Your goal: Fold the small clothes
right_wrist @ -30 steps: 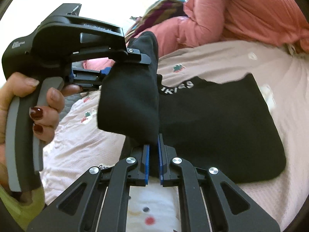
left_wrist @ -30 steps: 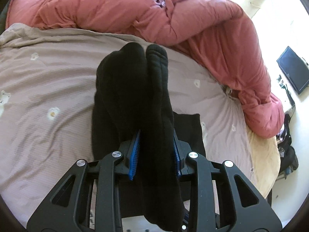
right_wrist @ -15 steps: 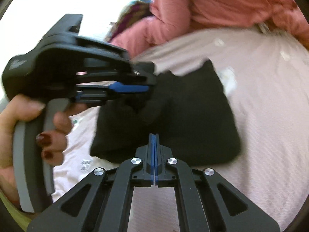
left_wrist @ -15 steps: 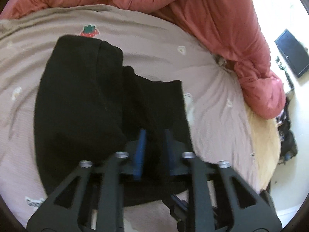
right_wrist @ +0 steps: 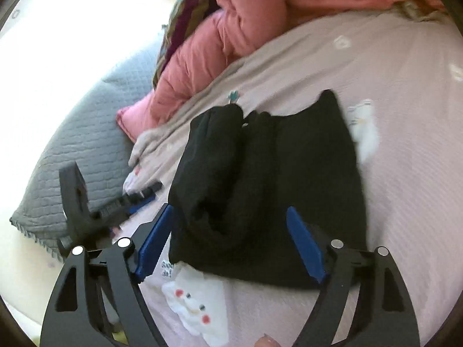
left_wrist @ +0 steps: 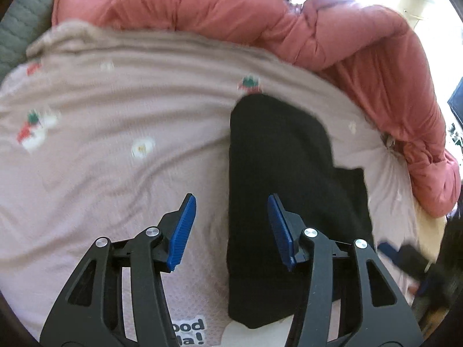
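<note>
Both grippers stand with their blue pads spread apart and nothing between them, so we hold no cloth at this moment. From the left wrist view, our left gripper [left_wrist: 231,228] hovers above the bed, its right pad over the near left edge of the black garment [left_wrist: 283,190] and its left pad over bare sheet. From the right wrist view, our right gripper [right_wrist: 231,243] hangs over the near end of the same garment [right_wrist: 269,190], with one pad at each side of it.

We take the black garment as our landmark. It lies flat on the pale pink bedsheet [left_wrist: 121,150], folded into a compact block, with a thicker rolled layer along its left side and a flatter layer to the right. Just near of it we see printed cartoon figures and some lettering on the sheet. Left of the garment, in the right wrist view, the left gripper [right_wrist: 115,202] shows low over the sheet beside a grey quilted pillow [right_wrist: 86,133]. Beyond the garment a strawberry print sits just past its far edge, and farther still a salmon-pink duvet [left_wrist: 260,23] is heaped along the far side of the bed.
</note>
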A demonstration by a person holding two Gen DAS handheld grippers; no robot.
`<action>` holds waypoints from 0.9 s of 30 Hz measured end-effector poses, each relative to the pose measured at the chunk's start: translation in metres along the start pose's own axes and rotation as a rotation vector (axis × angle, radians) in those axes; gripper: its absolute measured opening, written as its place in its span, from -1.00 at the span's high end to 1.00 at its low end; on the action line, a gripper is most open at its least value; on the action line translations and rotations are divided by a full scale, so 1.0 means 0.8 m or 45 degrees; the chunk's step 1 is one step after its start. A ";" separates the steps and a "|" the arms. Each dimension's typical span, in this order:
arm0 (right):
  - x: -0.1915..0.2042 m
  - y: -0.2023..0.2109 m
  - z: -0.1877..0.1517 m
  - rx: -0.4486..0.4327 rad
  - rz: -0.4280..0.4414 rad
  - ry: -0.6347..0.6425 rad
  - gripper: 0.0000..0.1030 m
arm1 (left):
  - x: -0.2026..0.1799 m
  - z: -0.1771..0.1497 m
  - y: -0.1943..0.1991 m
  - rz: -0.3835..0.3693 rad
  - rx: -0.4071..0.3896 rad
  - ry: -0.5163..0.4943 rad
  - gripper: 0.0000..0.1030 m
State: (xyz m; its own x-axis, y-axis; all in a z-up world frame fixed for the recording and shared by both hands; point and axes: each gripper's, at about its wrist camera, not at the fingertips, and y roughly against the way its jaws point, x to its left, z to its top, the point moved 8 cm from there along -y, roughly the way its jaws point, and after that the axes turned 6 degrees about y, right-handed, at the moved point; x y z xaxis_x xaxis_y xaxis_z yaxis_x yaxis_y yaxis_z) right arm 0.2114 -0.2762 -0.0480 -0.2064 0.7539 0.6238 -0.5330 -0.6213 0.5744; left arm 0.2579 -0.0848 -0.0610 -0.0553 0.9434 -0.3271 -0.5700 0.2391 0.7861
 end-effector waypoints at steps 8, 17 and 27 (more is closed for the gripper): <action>-0.035 -0.081 0.032 0.126 0.081 -0.173 -0.54 | -0.013 -0.010 -0.017 -0.006 0.004 -0.112 0.17; -0.012 -0.109 0.044 0.191 0.097 -0.076 0.41 | -0.015 -0.008 -0.024 -0.016 0.003 -0.140 0.17; 0.015 -0.032 0.061 0.005 -0.071 0.217 0.66 | -0.039 -0.013 0.002 -0.134 0.007 -0.140 0.02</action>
State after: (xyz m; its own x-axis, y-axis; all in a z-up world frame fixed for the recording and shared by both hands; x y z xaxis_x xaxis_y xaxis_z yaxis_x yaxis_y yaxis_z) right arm 0.2627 -0.2616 -0.0293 -0.3128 0.8124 0.4921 -0.5443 -0.5779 0.6080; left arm 0.2499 -0.1166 -0.0550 0.0952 0.9324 -0.3487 -0.5632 0.3393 0.7535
